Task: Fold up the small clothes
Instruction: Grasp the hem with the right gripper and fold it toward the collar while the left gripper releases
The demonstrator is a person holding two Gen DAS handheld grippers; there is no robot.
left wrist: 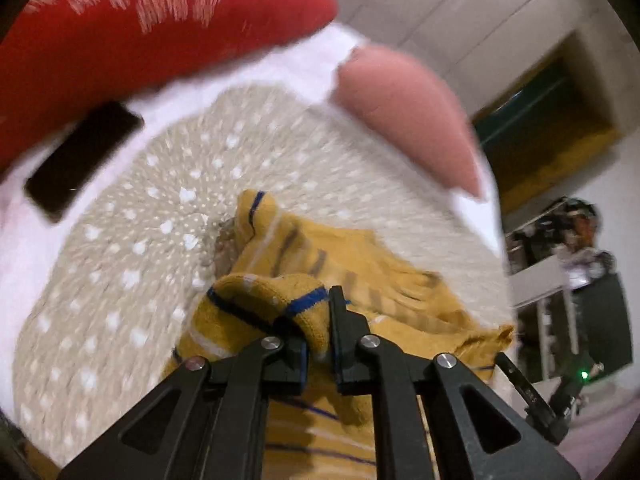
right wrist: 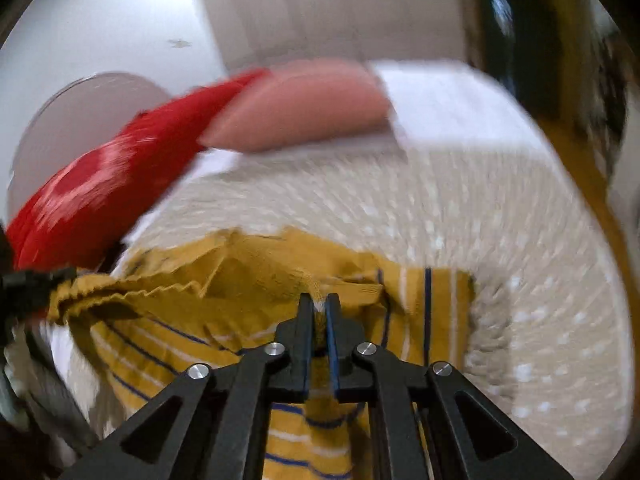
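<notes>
A small mustard-yellow garment [left wrist: 340, 264] with blue and white stripes lies bunched on a beige white-dotted blanket [left wrist: 132, 240]. My left gripper [left wrist: 318, 320] is shut on a blue-trimmed edge of the garment, which folds over its fingers. In the right wrist view the same garment [right wrist: 256, 276] spreads across the blanket [right wrist: 520, 280]. My right gripper [right wrist: 320, 304] is shut on a fold of it. The other gripper [right wrist: 24, 284] shows at the left edge, on the garment's scalloped hem. Both views are motion-blurred.
A red pillow [left wrist: 120, 32] and a pink pillow [left wrist: 408, 112] lie at the far side of the bed; both show in the right wrist view, red [right wrist: 104, 184] and pink [right wrist: 304, 108]. A black phone [left wrist: 80, 156] lies on the white sheet. Shelving [left wrist: 568, 280] stands right.
</notes>
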